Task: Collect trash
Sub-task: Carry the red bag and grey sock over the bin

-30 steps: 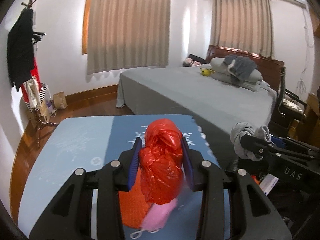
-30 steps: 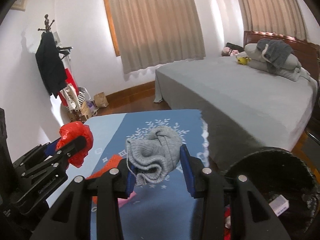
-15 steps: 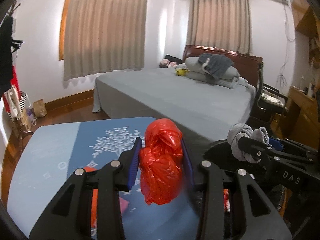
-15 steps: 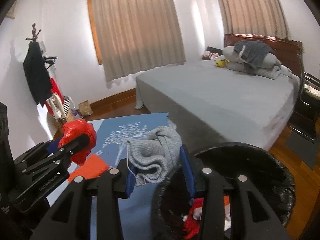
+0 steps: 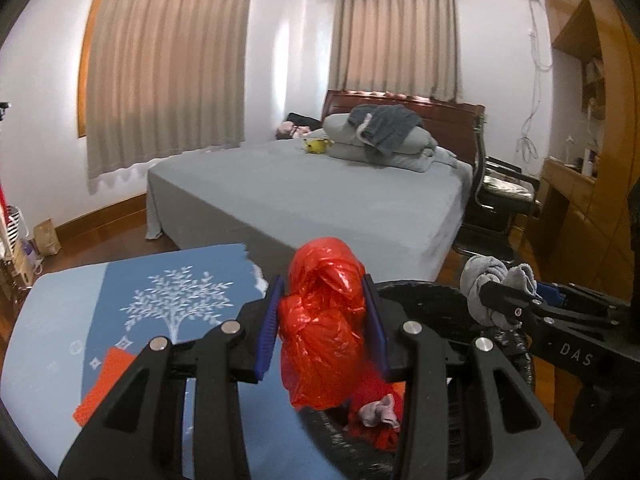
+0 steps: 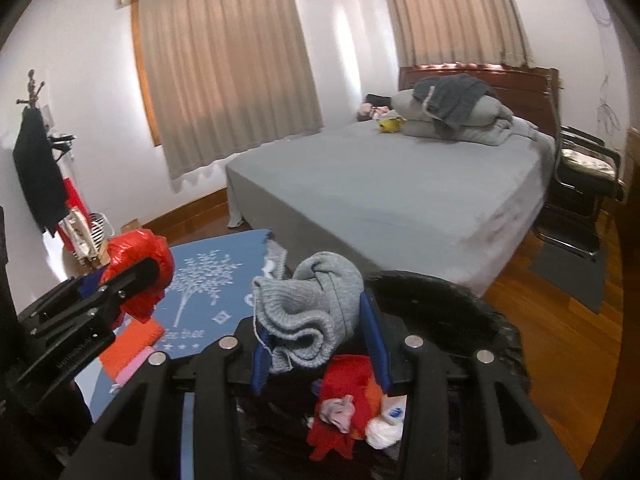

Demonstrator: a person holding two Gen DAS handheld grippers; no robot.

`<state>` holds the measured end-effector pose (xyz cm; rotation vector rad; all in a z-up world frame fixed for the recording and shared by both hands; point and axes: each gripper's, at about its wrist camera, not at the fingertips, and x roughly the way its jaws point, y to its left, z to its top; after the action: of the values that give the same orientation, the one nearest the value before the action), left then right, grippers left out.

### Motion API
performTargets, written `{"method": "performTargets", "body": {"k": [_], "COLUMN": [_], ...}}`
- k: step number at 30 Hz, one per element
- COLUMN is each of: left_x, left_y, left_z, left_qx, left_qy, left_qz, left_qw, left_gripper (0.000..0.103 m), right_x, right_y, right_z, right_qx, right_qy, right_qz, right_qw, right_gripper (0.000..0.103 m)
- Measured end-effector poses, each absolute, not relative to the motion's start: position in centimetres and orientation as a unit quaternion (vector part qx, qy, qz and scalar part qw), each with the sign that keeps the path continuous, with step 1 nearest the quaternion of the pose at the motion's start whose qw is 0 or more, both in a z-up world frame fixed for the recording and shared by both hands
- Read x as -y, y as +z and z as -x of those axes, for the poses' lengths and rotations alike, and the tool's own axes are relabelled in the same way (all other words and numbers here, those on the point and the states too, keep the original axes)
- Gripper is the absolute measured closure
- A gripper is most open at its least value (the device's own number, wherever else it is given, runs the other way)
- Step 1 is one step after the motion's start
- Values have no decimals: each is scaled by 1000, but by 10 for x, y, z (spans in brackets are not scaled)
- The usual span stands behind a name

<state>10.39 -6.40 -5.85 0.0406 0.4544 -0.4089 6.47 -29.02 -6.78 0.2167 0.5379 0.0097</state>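
Note:
My left gripper (image 5: 323, 322) is shut on a crumpled red plastic bag (image 5: 324, 328), which hangs over the near rim of a black trash bin (image 5: 436, 304). My right gripper (image 6: 316, 330) is shut on a bunched grey knitted sock (image 6: 310, 312) above the same bin (image 6: 452, 300). Red and pale scraps (image 6: 348, 408) lie in the bin. In the right wrist view the left gripper (image 6: 132, 280) with its red bag (image 6: 140, 256) shows at the left. In the left wrist view the right gripper (image 5: 500, 298) with its grey sock (image 5: 480, 280) sits at the right.
A blue mat with a white tree print (image 5: 132, 312) lies on the floor left of the bin, with an orange sheet (image 5: 102, 388) and a pink scrap (image 6: 134, 368) on it. Behind stands a grey bed (image 5: 320, 200); a chair (image 5: 504, 196) and wooden cabinets (image 5: 580, 200) are at the right.
Both grippers have swung to the right, from above the blue mat to above the black bin, each still gripping its item. The bin's contents have come into view.

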Motion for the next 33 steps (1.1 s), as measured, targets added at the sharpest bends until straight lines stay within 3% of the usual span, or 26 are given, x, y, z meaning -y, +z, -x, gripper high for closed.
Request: {"method": "performTargets", "body": {"k": [24,30,33], "left_x": [151,151,151], "left_y": [-103,-107,-107], "left_z": [-126,-133,-134], "left_qx": [-258,-262,-264], "left_qy": [-277,-278,-273], "left_qz": [-50,-46,-45], "left_qw": [924,923,924], "left_gripper": [65,52,49], "right_x": [350,350,353], "right_y": [-91,-95,-96], "right_z": [-58,-62,-64], "right_qx": [-284,-287,-286], "right_qy": [-49,-52,-56], "right_qz": [-124,-122,-123], "right_qw": [950,949,949], "right_gripper": [62,59,53]}}
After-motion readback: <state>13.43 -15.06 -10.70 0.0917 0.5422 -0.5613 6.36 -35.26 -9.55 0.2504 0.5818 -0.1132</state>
